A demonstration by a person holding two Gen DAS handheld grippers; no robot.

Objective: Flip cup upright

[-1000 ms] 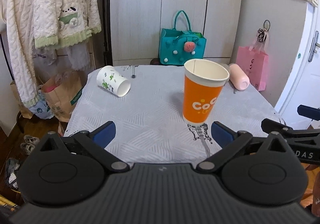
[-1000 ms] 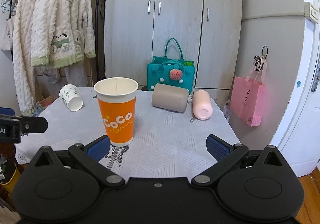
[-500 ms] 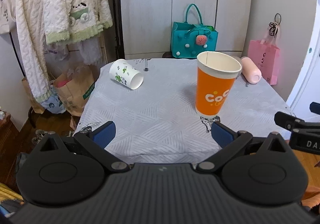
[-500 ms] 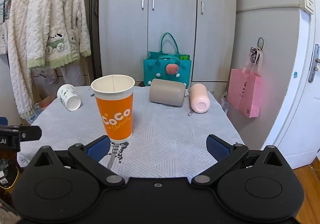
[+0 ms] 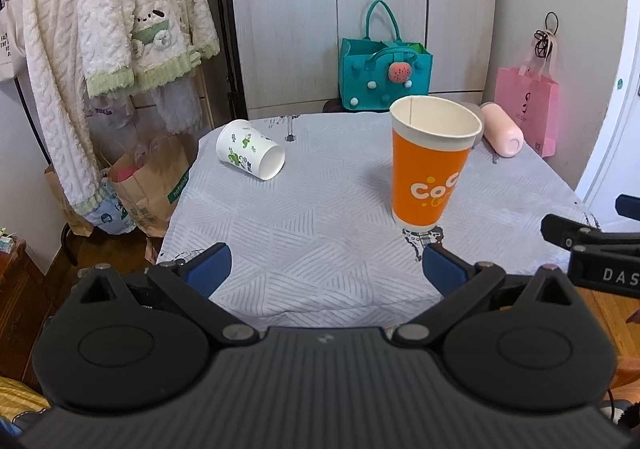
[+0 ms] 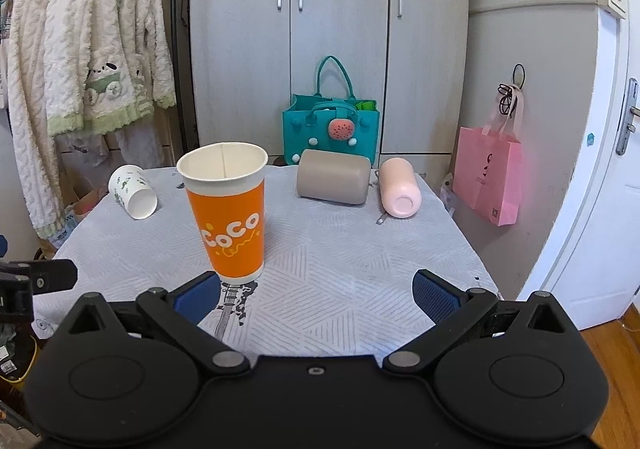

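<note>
An orange paper cup (image 5: 430,169) stands upright on the grey tablecloth, also in the right wrist view (image 6: 230,211). A white cup with green leaf print (image 5: 250,149) lies on its side at the far left, mouth toward me; it shows too in the right wrist view (image 6: 134,196). A beige cup (image 6: 334,181) and a pink cup (image 6: 399,193) lie on their sides at the back right. My left gripper (image 5: 324,269) is open and empty at the near edge. My right gripper (image 6: 316,291) is open and empty, its left finger just in front of the orange cup's base.
The small table (image 6: 360,269) has drop-offs on all sides. Behind it stand a teal felt bag (image 6: 330,129) and cupboard doors. A pink paper bag (image 6: 490,179) hangs at right. Robes (image 5: 112,21) hang at left above brown paper bags (image 5: 148,185).
Both grippers have drawn back and risen from the table, so the cups look smaller and farther. The orange cup stays upright; nothing was grasped.
</note>
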